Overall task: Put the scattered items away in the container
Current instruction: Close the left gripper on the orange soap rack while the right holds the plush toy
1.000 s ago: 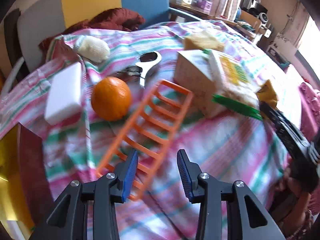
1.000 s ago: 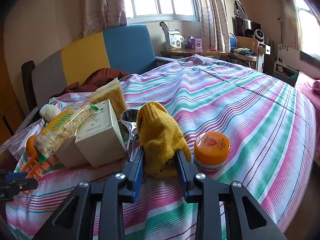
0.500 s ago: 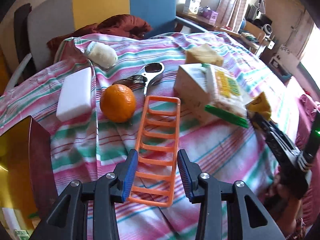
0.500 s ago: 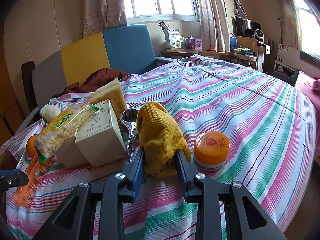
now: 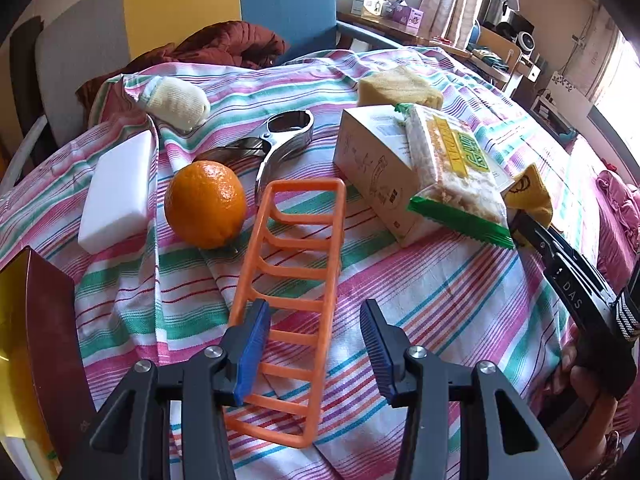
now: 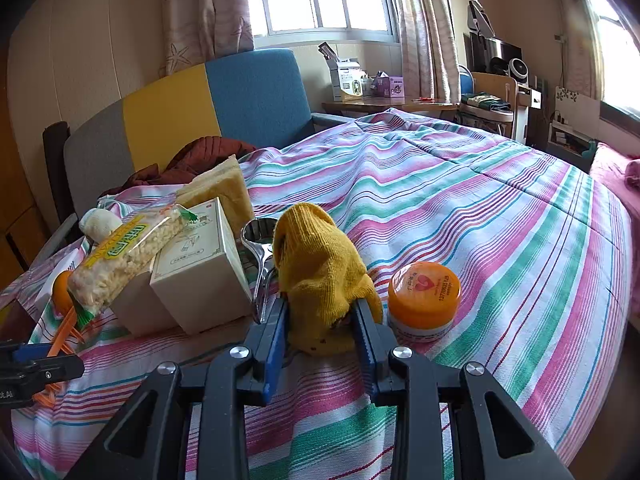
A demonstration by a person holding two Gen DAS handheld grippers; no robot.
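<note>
My left claw (image 5: 312, 348) hangs released over the near end of the orange rack (image 5: 292, 280), which lies flat on the striped bed (image 5: 440, 280). The rack's long axis runs straight away from me, toward the orange (image 5: 205, 204); its left rail sits by my left finger, its right rail well inside the gap. This claw is the nearer one. My right claw (image 6: 320, 336) is clenched on the yellow sock (image 6: 320, 272), beside the orange-lidded jar (image 6: 423, 300).

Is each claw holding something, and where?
The right gripper pinches the yellow sock near its bottom. The left gripper is open around the orange rack, not gripping.
</note>
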